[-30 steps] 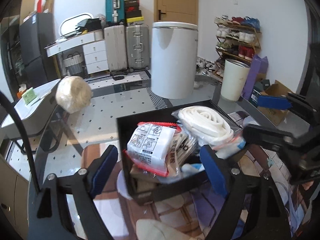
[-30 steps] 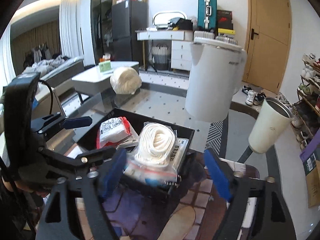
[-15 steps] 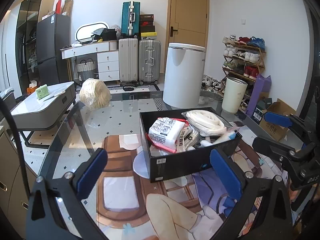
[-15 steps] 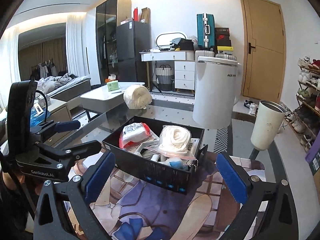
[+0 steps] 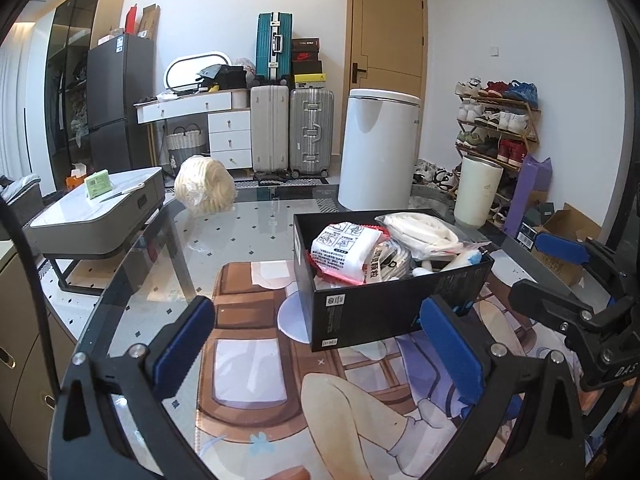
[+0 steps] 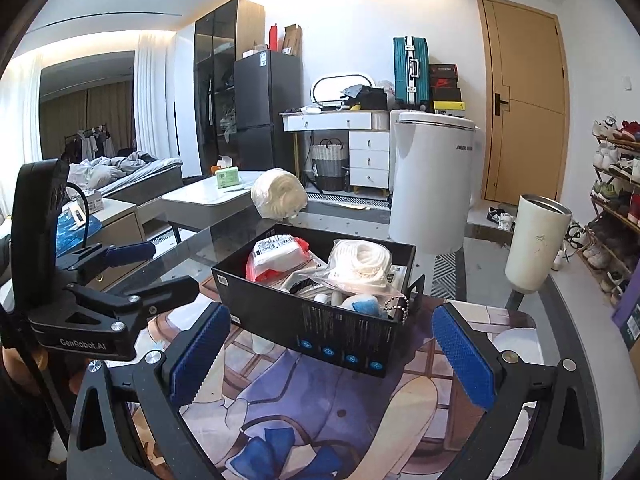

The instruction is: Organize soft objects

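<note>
A black box (image 5: 384, 312) (image 6: 320, 328) sits on a printed mat on the glass table. It holds a red-and-white packet (image 5: 344, 252) (image 6: 272, 256), a bagged coil of white rope (image 5: 416, 228) (image 6: 360, 264) and other soft items. A bagged cream bundle (image 5: 204, 188) (image 6: 280, 194) lies on the table farther back. My left gripper (image 5: 316, 344) is open and empty, a short way in front of the box. My right gripper (image 6: 332, 352) is open and empty, also before the box. Each gripper shows in the other's view.
A printed mat (image 5: 256, 368) covers the near table. A tall white cup (image 5: 476, 192) (image 6: 536, 244) stands at the table's right edge. A white bin (image 5: 378, 152), suitcases (image 5: 288, 128), a shoe rack (image 5: 496, 120) and a low grey table (image 5: 100, 208) stand beyond.
Both grippers have pulled back and up from the box. The box and its contents now sit farther away in both views.
</note>
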### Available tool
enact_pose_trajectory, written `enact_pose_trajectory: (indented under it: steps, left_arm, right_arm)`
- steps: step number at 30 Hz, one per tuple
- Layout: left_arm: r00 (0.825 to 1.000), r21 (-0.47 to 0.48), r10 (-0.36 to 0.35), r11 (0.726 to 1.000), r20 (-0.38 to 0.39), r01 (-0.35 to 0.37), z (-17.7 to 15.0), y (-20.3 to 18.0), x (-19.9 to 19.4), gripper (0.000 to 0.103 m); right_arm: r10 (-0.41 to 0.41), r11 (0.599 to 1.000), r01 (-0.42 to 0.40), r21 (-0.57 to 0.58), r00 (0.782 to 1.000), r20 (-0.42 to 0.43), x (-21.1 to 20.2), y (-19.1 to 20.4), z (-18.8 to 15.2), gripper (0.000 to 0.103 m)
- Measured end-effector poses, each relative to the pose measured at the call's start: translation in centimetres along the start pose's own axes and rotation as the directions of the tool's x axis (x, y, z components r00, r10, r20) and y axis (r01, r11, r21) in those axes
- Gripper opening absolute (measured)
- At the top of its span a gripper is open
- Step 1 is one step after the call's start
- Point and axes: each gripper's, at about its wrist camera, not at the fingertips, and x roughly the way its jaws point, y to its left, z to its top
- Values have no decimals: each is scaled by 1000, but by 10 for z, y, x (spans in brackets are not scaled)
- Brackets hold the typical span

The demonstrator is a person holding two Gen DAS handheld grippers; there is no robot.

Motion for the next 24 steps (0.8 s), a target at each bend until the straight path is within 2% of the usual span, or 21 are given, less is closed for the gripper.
enact_pose_trajectory:
  steps: [9, 24]
  left_arm:
    - [1000, -6, 2, 1000, 29, -2, -3, -3, 4, 103]
    - [1000, -16, -5, 1000, 17, 5, -4, -2, 11, 103]
  right_arm:
    - [-27, 1000, 27, 5, 1000, 12, 3, -4, -8, 102]
    - [-43, 999, 43, 19, 999, 33, 5, -9, -10, 102]
